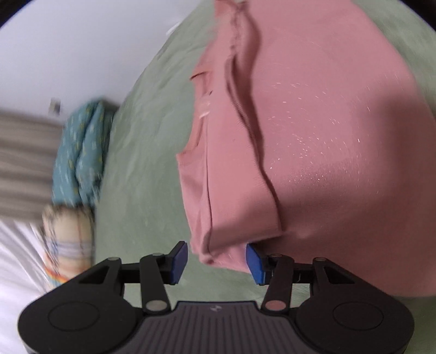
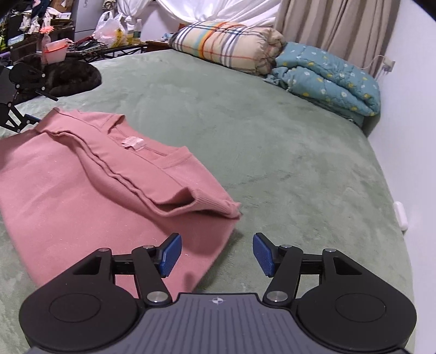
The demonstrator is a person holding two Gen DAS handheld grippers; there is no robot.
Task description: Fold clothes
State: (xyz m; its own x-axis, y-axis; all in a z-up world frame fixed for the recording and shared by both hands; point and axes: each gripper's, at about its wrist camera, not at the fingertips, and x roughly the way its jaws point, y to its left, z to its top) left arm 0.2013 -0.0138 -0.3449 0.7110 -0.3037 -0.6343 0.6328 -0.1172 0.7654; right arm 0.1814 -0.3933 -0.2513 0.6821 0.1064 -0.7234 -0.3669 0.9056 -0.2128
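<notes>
Sweatshirt, pink and partly folded, lies on the green bed, toward its left side from where my right camera looks, with one sleeve laid across the body and the ribbed cuff ending near the garment's right edge. I can see the neck label facing up just inside the collar. My right gripper hangs just above the near corner of the sweatshirt, its blue fingers spread wide with nothing between them; the left finger sits over pink cloth, the right one over bare bed. My left gripper is released too, fingers wide apart, and a folded corner of the sweatshirt dips into the gap, with its right finger tucked just under the cloth edge; I cannot tell if it touches. That view is blurred. In the right view the left gripper's black linkage shows at the garment's far left edge. At the head of the bed a plaid quilt and a teal quilt lie rolled side by side, touching, below a beige curtain. A dark cushion rests at the bed's far left edge
</notes>
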